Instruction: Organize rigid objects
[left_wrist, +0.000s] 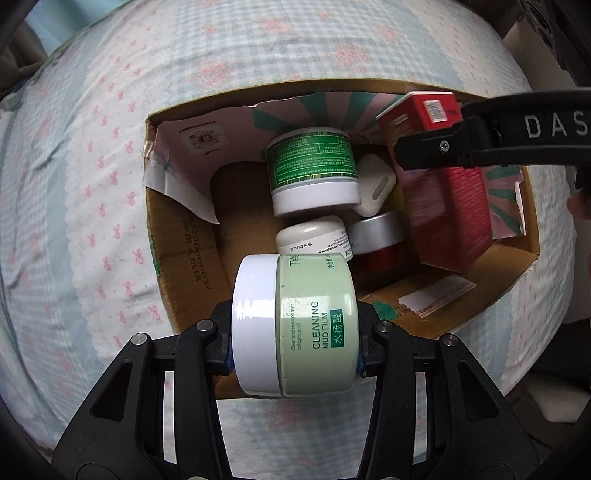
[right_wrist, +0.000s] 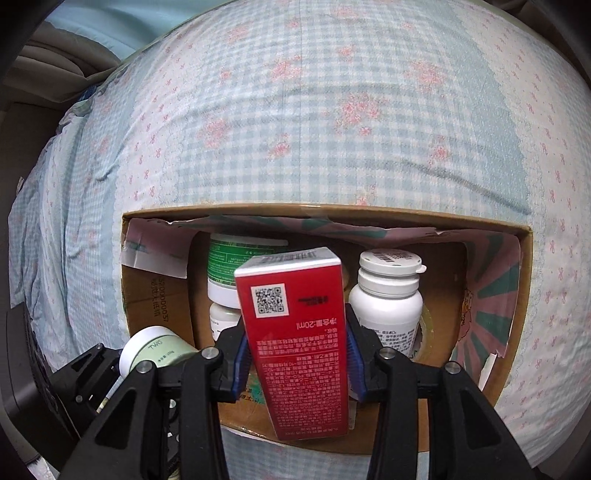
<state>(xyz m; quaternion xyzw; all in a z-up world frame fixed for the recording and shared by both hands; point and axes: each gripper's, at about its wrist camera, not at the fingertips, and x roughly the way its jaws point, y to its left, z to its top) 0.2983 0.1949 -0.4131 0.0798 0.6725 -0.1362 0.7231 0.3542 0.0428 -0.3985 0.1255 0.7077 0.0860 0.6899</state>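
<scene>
cardboard box (left_wrist: 177, 236): 1 | red cartons (right_wrist: 295, 332): 1 | jars: 5, that is pale green (left_wrist: 317, 325), dark green (left_wrist: 314, 166), small white (left_wrist: 314, 236), red with silver lid (left_wrist: 376, 236), white bottle (right_wrist: 384, 306) | white charger (left_wrist: 376, 184): 1

Your left wrist camera looks almost straight down into the cardboard box (left_wrist: 517, 258) on the bed (left_wrist: 92, 184), close above its rim. Your right wrist camera tilts steeply down from the box's near edge, equally close. Both views share the box's interior and the checked bedsheet around it.
</scene>
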